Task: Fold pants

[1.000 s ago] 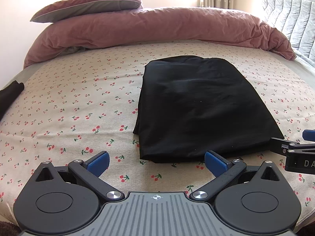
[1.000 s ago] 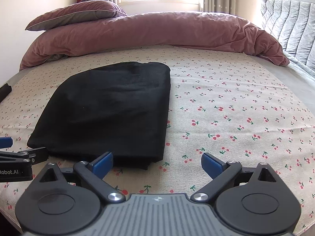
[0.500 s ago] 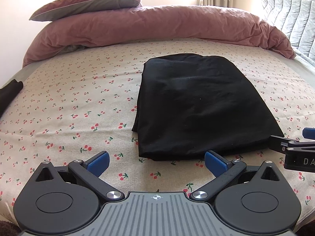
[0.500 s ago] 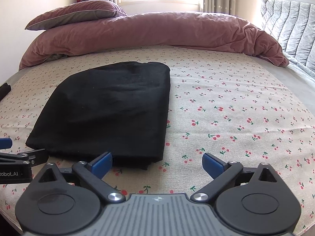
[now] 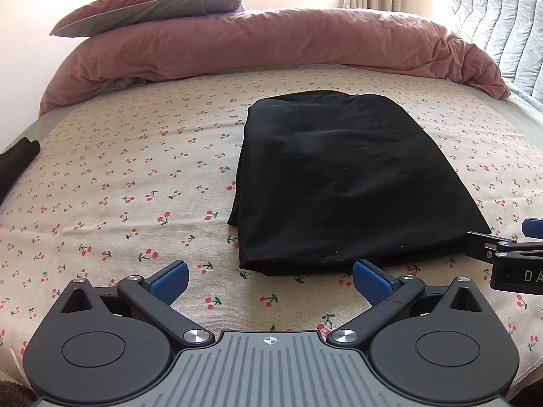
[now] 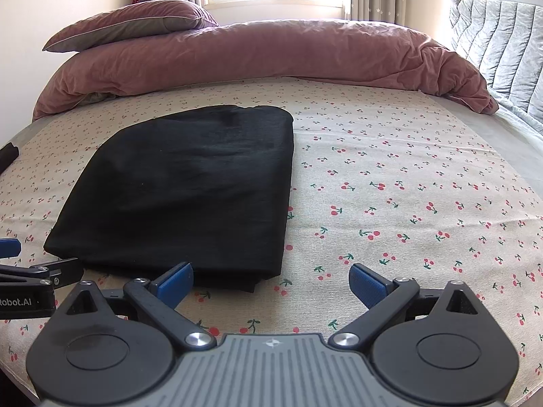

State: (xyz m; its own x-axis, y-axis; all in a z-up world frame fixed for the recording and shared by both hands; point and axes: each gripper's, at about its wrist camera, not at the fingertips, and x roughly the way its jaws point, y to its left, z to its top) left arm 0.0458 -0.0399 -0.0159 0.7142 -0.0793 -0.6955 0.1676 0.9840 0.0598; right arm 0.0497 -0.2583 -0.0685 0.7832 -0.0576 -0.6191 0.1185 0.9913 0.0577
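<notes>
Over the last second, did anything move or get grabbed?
Nothing was taken hold of or let go. The left gripper drew back a little from the folded black pants. The right gripper stayed open and empty, and the pants lie unchanged on the cherry-print sheet.

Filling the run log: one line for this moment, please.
pants: folded, flat on bed | left tool: open, empty | right tool: open, empty
</notes>
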